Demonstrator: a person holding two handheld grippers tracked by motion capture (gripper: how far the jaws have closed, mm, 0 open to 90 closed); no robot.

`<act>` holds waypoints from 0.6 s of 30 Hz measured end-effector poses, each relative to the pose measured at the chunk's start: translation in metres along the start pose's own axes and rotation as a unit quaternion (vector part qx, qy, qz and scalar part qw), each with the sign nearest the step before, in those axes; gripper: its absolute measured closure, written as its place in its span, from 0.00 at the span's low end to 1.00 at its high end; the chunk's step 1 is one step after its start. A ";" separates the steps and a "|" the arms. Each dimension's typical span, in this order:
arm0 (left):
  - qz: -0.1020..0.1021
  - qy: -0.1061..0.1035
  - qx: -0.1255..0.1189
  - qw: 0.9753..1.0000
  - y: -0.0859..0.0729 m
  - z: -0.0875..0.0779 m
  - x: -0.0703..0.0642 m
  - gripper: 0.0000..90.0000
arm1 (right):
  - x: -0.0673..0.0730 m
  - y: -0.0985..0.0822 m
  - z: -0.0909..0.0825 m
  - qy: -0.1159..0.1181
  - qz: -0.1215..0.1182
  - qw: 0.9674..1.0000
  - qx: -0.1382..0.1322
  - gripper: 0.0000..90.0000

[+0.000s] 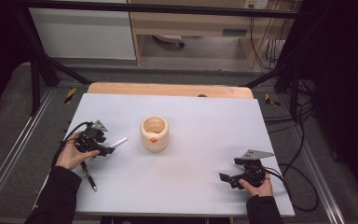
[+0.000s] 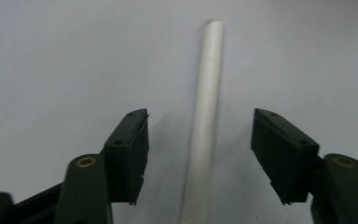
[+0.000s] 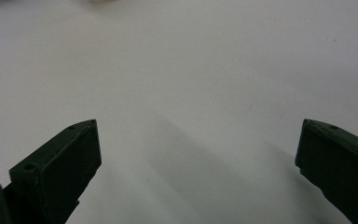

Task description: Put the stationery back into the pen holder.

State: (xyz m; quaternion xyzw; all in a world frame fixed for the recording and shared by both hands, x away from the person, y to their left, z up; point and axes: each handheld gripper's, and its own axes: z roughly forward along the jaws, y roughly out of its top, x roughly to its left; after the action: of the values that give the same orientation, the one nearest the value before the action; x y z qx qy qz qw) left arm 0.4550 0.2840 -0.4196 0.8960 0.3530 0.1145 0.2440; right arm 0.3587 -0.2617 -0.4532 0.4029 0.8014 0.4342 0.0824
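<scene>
A white pen (image 1: 119, 142) lies on the pale table (image 1: 200, 121), left of a light wooden cup (image 1: 154, 133) that has a small orange spot on its front. My left gripper (image 1: 109, 149) sits low over the pen's near end. In the left gripper view the pen (image 2: 207, 93) runs lengthwise between the jaws of that gripper (image 2: 199, 140), with a gap on each side and neither pad touching it. My right gripper (image 1: 231, 171) rests near the table's front right, and its jaws (image 3: 198, 149) stand wide open over bare table.
A black pen (image 1: 89, 178) lies on the table just in front of the left hand. The wooden table edge (image 1: 168, 88) shows at the back. Metal frame legs and cables stand on the floor around the table.
</scene>
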 end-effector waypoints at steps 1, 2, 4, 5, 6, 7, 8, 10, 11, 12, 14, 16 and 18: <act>0.000 0.001 0.001 1.000 0.000 0.000 0.000 0.45 | 0.000 0.000 0.000 0.000 0.001 1.000 0.000 0.01; 0.000 -0.002 0.003 1.000 0.000 0.001 0.000 0.47 | 0.000 0.000 0.000 0.000 0.001 1.000 0.000 0.01; 0.000 -0.005 0.005 1.000 0.000 0.002 0.002 0.50 | 0.000 0.000 0.000 0.001 0.000 1.000 -0.001 0.01; -0.001 -0.009 0.003 1.000 0.000 0.003 0.003 0.53 | 0.000 0.000 0.000 0.001 0.000 1.000 -0.002 0.01; -0.003 -0.012 0.001 1.000 0.001 0.003 0.004 0.55 | 0.000 0.000 -0.001 0.001 0.001 1.000 -0.001 0.01; -0.005 -0.013 -0.001 1.000 0.001 0.004 0.005 0.57 | 0.000 0.000 -0.001 0.001 0.000 1.000 -0.001 0.01; -0.010 -0.016 -0.001 1.000 0.001 0.004 0.006 0.60 | 0.000 0.000 0.000 0.000 -0.001 1.000 -0.001 0.01; -0.012 -0.023 0.001 1.000 0.001 0.006 0.007 0.63 | 0.000 0.000 0.000 0.001 -0.001 1.000 0.000 0.01; -0.010 -0.022 0.005 1.000 0.001 0.008 0.007 0.64 | 0.000 0.000 0.000 0.001 -0.001 1.000 0.000 0.01; -0.010 -0.020 0.009 1.000 0.001 0.008 0.007 0.65 | 0.000 0.000 0.000 0.001 -0.002 1.000 0.001 0.01; -0.009 -0.019 0.013 1.000 0.001 0.008 0.008 0.70 | 0.000 0.000 0.000 0.001 -0.002 1.000 0.000 0.01; -0.011 -0.022 0.014 1.000 0.000 0.008 0.009 0.74 | 0.000 0.000 -0.001 0.002 -0.001 1.000 -0.001 0.01; -0.010 -0.027 0.015 0.999 0.000 0.008 0.009 0.78 | 0.000 0.000 -0.001 0.002 -0.001 1.000 -0.001 0.01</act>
State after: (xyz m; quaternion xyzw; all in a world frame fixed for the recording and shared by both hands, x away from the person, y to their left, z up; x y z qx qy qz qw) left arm 0.4646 0.2879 -0.4263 0.8987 0.3570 0.0825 0.2409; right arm 0.3584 -0.2622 -0.4526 0.4015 0.8014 0.4357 0.0818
